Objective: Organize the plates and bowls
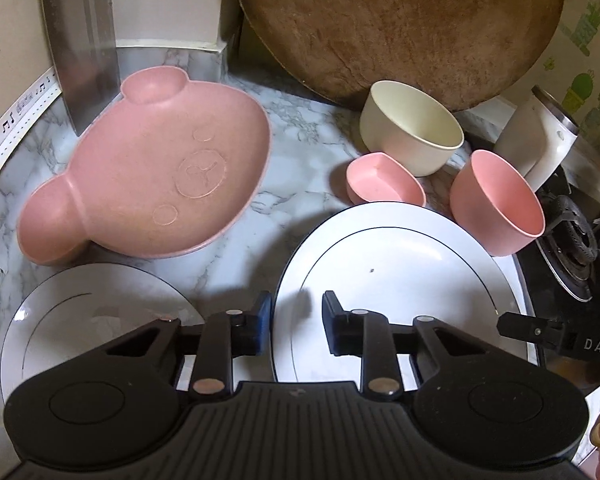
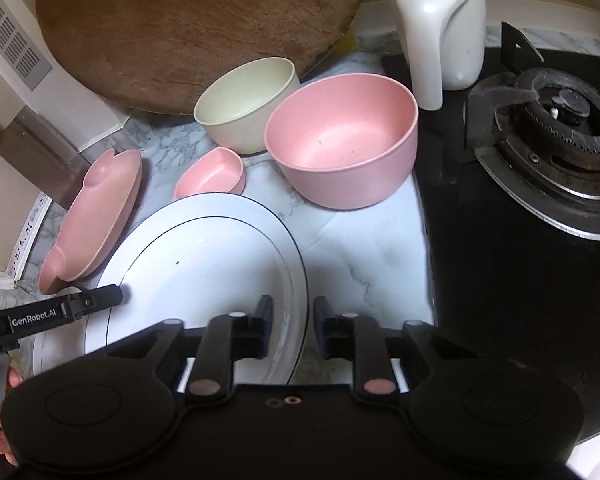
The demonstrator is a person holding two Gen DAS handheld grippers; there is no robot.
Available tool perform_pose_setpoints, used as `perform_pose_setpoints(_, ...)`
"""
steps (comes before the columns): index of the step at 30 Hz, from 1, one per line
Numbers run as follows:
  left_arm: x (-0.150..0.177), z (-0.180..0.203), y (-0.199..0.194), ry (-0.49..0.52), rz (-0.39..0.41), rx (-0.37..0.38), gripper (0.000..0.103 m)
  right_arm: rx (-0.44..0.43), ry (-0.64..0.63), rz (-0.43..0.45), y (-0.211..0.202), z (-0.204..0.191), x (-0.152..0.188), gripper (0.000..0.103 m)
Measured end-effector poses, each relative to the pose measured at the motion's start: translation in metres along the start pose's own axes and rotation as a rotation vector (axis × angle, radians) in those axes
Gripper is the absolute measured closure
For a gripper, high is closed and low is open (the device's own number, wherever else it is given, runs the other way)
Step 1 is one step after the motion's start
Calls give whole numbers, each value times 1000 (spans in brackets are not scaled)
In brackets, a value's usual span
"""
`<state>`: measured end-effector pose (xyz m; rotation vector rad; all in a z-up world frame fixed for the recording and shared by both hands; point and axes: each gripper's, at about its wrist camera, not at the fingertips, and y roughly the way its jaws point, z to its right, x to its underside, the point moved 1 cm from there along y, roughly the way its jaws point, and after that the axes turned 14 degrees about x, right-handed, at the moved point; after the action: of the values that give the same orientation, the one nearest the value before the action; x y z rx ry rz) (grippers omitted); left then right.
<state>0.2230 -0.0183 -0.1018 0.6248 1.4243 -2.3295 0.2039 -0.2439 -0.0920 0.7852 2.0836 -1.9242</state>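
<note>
A large white plate (image 1: 400,264) (image 2: 204,264) with a thin dark ring lies on the marble counter. My left gripper (image 1: 298,314) straddles its left rim and my right gripper (image 2: 293,320) its right rim. Both jaws are narrow, with a sliver of gap still showing beside each rim. A second white plate (image 1: 80,320) lies to the left. Behind are a pink bear-shaped plate (image 1: 160,176) (image 2: 96,216), a cream bowl (image 1: 412,128) (image 2: 244,104), a small pink dish (image 1: 384,180) (image 2: 210,178) and a pink bowl (image 1: 500,204) (image 2: 340,144).
A round wooden board (image 1: 400,20) leans on the back wall, with a steel cleaver blade (image 1: 84,40) at far left. A white jug (image 2: 440,20) stands at the back beside a gas burner (image 2: 560,120) on a black hob (image 2: 500,280) to the right.
</note>
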Motion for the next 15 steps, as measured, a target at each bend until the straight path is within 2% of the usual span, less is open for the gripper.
perform_pose_setpoints(4, -1, -4, 0, -25, 1, 0, 83, 18, 7, 6, 1, 2, 1, 96)
perform_pose_setpoints(8, 0, -5, -2, -28, 2, -1, 88, 4, 17, 8, 0, 5, 2, 96)
perform_pose_setpoints(15, 10, 6, -5, -29, -16, 25, 89, 31, 16, 15, -9, 16, 11, 96)
